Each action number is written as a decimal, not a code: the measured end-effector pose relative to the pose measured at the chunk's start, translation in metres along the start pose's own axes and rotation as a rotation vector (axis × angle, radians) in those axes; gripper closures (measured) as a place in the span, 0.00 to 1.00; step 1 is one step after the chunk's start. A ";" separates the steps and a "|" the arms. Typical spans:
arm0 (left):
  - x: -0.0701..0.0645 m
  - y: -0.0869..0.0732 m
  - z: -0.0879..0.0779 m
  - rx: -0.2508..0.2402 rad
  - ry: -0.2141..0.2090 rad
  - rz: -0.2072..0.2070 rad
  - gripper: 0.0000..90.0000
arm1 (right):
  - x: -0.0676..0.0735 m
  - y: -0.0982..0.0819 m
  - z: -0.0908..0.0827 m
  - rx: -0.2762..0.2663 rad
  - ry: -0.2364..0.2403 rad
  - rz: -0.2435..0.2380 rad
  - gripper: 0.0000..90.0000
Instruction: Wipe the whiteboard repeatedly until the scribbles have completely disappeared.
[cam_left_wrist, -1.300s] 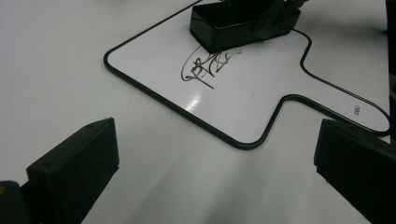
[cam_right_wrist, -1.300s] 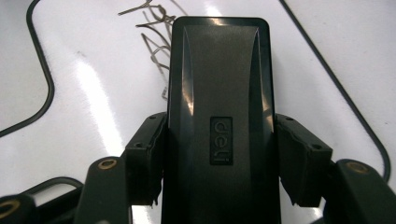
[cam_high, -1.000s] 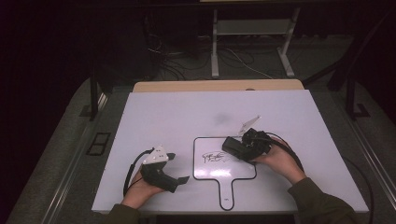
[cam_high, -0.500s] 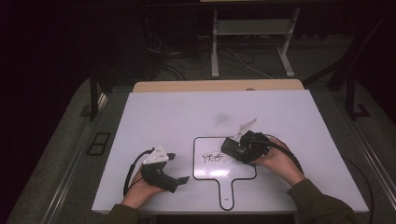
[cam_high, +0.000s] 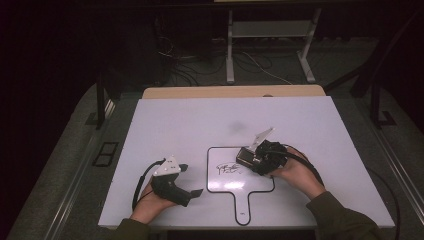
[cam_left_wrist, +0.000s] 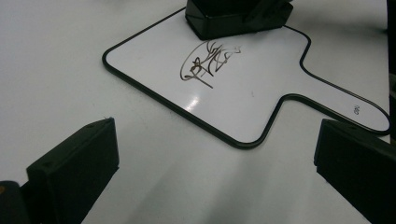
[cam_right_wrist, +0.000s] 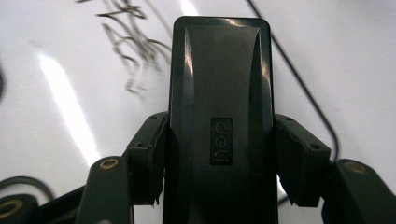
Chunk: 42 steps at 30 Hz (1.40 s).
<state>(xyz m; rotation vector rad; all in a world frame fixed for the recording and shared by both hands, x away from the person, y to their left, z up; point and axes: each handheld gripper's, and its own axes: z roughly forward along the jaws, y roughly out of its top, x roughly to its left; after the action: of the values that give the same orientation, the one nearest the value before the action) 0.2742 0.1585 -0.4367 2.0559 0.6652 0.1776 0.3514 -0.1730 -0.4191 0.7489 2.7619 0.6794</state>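
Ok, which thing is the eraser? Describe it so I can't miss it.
Start at the white table and find the paddle-shaped whiteboard with a black rim near its front edge. The eraser is the black oblong block resting at the board's right side, clamped in the right tongs, beside the dark scribble; nothing else sits on the board.

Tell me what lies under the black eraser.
The eraser, clamped by the right gripper, sits on the paddle-shaped whiteboard beside black scribbles. Any ink beneath it is covered.

Probably lab: dark room, floor cables (cam_high: 250, 65)
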 end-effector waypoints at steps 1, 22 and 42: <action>0.000 0.000 0.000 -0.001 0.000 -0.001 0.00 | -0.002 -0.001 0.000 0.000 -0.005 0.010 0.43; 0.000 0.000 0.001 0.000 0.001 -0.001 0.00 | 0.001 0.004 0.002 0.009 -0.029 -0.004 0.43; 0.000 0.000 0.000 0.002 0.002 0.000 0.00 | 0.036 0.028 0.011 0.005 0.044 -0.102 0.43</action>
<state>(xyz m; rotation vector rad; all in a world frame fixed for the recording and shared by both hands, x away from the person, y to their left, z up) 0.2742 0.1580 -0.4369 2.0580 0.6665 0.1791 0.3361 -0.1291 -0.4181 0.5961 2.8193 0.6767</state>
